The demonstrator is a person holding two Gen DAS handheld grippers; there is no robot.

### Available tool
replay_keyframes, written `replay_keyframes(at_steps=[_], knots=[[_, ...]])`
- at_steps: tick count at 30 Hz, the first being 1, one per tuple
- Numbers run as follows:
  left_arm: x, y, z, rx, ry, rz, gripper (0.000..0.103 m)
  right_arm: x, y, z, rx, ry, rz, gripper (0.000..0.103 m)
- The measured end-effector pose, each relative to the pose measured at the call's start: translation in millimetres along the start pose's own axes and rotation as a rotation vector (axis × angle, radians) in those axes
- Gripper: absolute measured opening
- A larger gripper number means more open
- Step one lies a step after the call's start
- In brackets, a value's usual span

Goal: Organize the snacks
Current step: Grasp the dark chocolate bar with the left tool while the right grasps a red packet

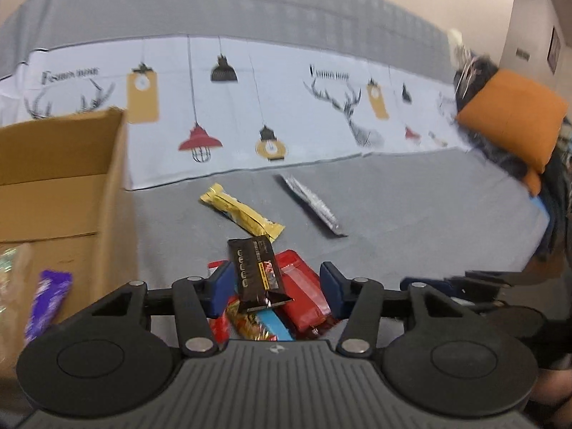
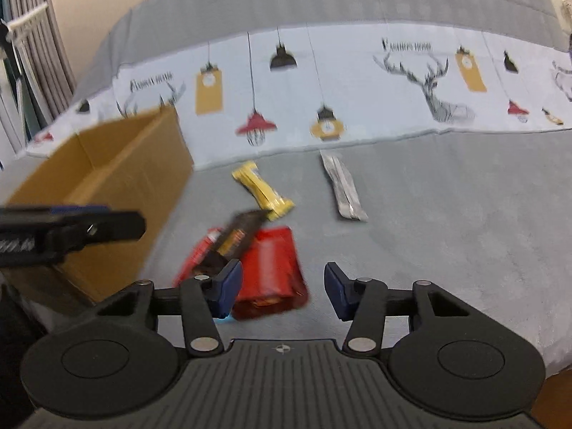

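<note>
Snacks lie on a grey bed. My left gripper [image 1: 275, 287] is open, low over a small pile: a black snack bar [image 1: 255, 273] on a red packet [image 1: 304, 295], with a blue wrapper [image 1: 275, 325] and a patterned wrapper [image 1: 250, 321] under them. A yellow bar [image 1: 241, 212] and a silver packet [image 1: 311, 203] lie farther out. My right gripper [image 2: 282, 291] is open over the red packet [image 2: 270, 271], beside the black bar [image 2: 236, 237]. The yellow bar [image 2: 262, 191] and silver packet [image 2: 343, 189] lie beyond. The left gripper [image 2: 71, 230] shows at the left of the right wrist view.
An open cardboard box [image 1: 60, 186] stands at the left, with a purple packet [image 1: 48, 304] by its near side; it also shows in the right wrist view [image 2: 107, 186]. A printed white cloth [image 1: 286, 114] lies behind. An orange cushion [image 1: 511, 118] sits at the far right.
</note>
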State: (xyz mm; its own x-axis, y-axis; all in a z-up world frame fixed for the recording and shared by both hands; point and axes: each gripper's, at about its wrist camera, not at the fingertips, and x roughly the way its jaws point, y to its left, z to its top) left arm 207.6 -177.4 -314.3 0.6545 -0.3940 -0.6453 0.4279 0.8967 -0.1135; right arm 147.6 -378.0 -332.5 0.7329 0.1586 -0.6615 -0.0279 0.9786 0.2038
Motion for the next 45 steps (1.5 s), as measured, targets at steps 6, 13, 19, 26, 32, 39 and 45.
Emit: replay_keyframes(at_steps=[6,13,19,26,32,39,45], knots=[[70.9,10.9,-4.0,-0.018,0.119,-0.007,0.055,38.9,-13.2,1.9,-0.012,0.085,0.079,0.052],[101.2,25.9,-21.4,-0.004,0.154,0.072,0.052,63.5,3.5,7.2,-0.08,0.105,0.128,0.048],[98.1,25.0,-25.3,0.041,0.132,0.069,0.044,82.2,3.7,7.7,-0.037,0.14,0.121,0.034],[85.2,28.7,-23.0,0.003,0.15,0.058,0.043,78.1,-6.1,10.7,0.019,0.127,0.091,0.001],[64.9,20.1,-28.4,0.024,0.176,0.037,0.043,54.4,-16.2,9.5,0.005,0.071,0.015,0.001],[66.5,5.0,-40.4,0.119,0.185,0.047,0.045,43.5,-53.0,-4.7,0.127,0.064,-0.042,0.002],[78.4,5.3,-36.7,0.116,0.182,0.048,0.053,47.7,-47.9,-3.4,0.138,0.047,-0.01,0.055]])
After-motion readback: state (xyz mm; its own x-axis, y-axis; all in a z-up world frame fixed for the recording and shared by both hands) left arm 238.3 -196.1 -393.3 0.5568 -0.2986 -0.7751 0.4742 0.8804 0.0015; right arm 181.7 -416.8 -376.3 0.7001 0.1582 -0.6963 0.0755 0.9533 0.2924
